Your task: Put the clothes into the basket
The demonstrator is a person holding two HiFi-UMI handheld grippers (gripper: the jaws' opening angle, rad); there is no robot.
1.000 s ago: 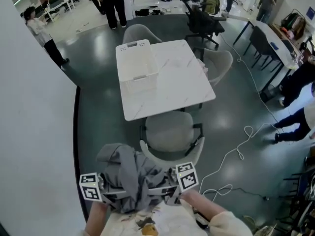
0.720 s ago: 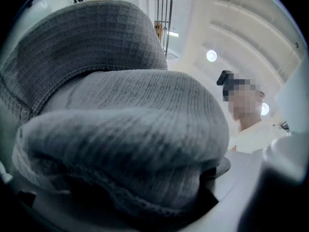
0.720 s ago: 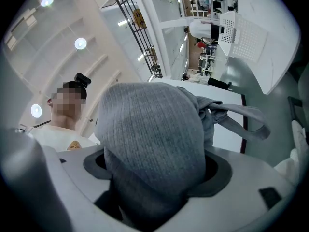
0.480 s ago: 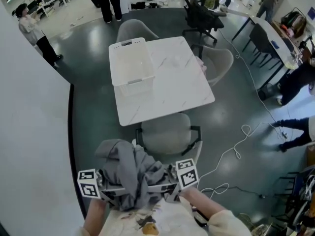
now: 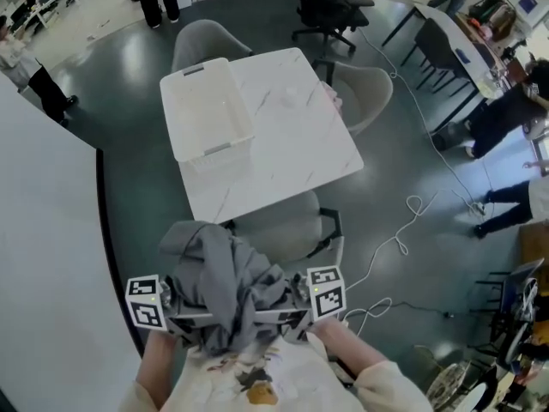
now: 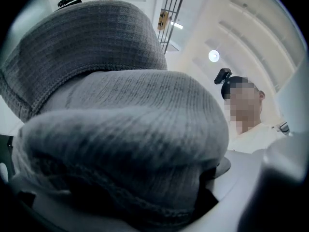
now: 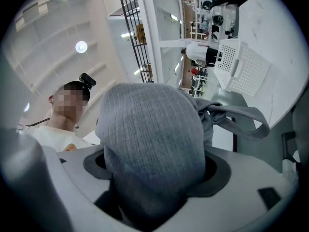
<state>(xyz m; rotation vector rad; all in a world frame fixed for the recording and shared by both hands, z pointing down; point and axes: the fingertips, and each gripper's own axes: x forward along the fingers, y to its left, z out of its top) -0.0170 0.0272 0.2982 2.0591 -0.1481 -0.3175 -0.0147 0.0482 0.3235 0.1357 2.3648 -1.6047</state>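
A bundle of grey knit clothes (image 5: 225, 290) hangs bunched between my two grippers, close to my chest. My left gripper (image 5: 176, 320) is shut on its left side; the grey cloth (image 6: 120, 129) fills the left gripper view and hides the jaws. My right gripper (image 5: 287, 314) is shut on the right side, with the cloth (image 7: 154, 149) wedged between its jaws. The white plastic basket (image 5: 206, 110) stands on the left part of the white marble table (image 5: 300, 144), well ahead of the grippers and apart from them. The basket (image 7: 239, 66) also shows in the right gripper view.
A grey chair (image 5: 283, 230) is tucked at the table's near edge, between me and the table. More grey chairs (image 5: 364, 93) stand right and behind. A white cable (image 5: 403, 239) trails on the dark floor at right. A white wall (image 5: 43, 256) runs along the left. People stand far off.
The table and basket have shifted left and nearer in the head view as I moved toward them. Both grippers still hold the grey clothes the same way.
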